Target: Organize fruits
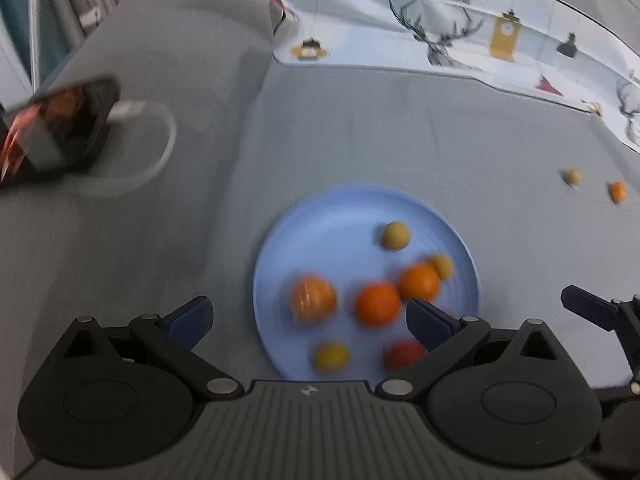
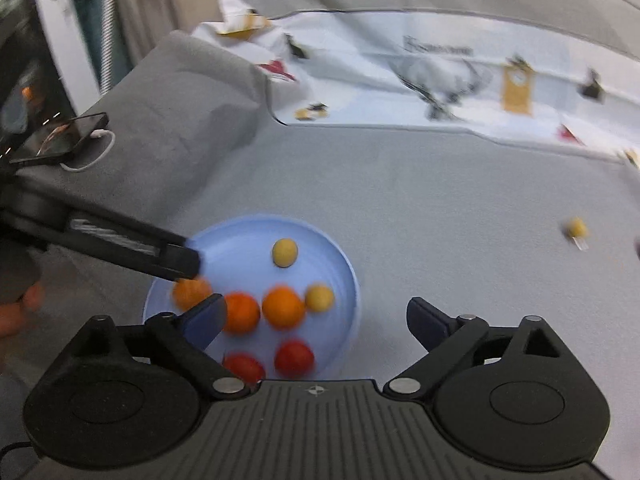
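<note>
Fruits [image 1: 377, 304] crowd the blue plate [image 1: 320, 224]; left gripper [image 1: 308, 316] and right gripper [image 2: 316, 316] hang over it spread wide, empty. Risk: a careless finger knocks round fruit off the rim.

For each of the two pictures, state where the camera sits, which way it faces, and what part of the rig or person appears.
Left wrist: on the left hand-held gripper, facing down at the blue plate; open fingers, plus a right finger tip.
Right wrist: on the right hand-held gripper, facing the plate from its right; open fingers, the left gripper's finger, part of a hand.
Shared: plate, fruits, phone, printed cloth.
</note>
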`<action>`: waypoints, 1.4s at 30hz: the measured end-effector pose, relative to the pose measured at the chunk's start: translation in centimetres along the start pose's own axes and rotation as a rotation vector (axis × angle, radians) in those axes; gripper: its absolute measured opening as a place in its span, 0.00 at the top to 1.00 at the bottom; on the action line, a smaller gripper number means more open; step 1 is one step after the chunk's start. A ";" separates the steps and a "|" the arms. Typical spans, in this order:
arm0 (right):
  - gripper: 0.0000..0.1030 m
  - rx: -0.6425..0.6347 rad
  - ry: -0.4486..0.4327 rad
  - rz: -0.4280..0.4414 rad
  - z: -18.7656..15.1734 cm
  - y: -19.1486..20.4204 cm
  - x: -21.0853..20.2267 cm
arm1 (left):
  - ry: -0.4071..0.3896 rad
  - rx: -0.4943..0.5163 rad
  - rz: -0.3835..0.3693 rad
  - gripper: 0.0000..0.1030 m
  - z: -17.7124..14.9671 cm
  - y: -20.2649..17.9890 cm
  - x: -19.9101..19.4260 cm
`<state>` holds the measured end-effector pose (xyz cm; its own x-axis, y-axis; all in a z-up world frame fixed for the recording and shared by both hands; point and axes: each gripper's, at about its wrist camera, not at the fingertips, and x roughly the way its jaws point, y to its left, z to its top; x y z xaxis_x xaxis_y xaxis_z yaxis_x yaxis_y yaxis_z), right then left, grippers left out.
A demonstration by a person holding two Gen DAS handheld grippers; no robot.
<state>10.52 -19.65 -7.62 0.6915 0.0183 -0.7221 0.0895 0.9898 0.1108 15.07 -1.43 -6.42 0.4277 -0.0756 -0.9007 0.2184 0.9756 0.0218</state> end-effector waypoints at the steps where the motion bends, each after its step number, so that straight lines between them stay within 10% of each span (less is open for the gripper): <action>1: 0.05 0.017 0.011 -0.001 -0.5 -0.2 -0.8 | 0.012 0.003 -0.001 0.00 -0.7 0.0 -0.6; 21: 0.01 -0.058 -0.164 -0.054 -5.2 3.6 -15.7 | -0.130 -0.025 0.043 0.00 -10.0 -1.1 -12.3; 42: 0.01 -0.079 -0.273 -0.080 -7.1 4.3 -20.9 | -0.248 0.039 0.042 0.00 -13.0 -3.0 -17.2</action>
<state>-8.65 -14.73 3.07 0.8527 -0.0879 -0.5150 0.1026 0.9947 0.0002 -4.31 -0.41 3.38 0.6382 -0.0885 -0.7648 0.2275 0.9707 0.0775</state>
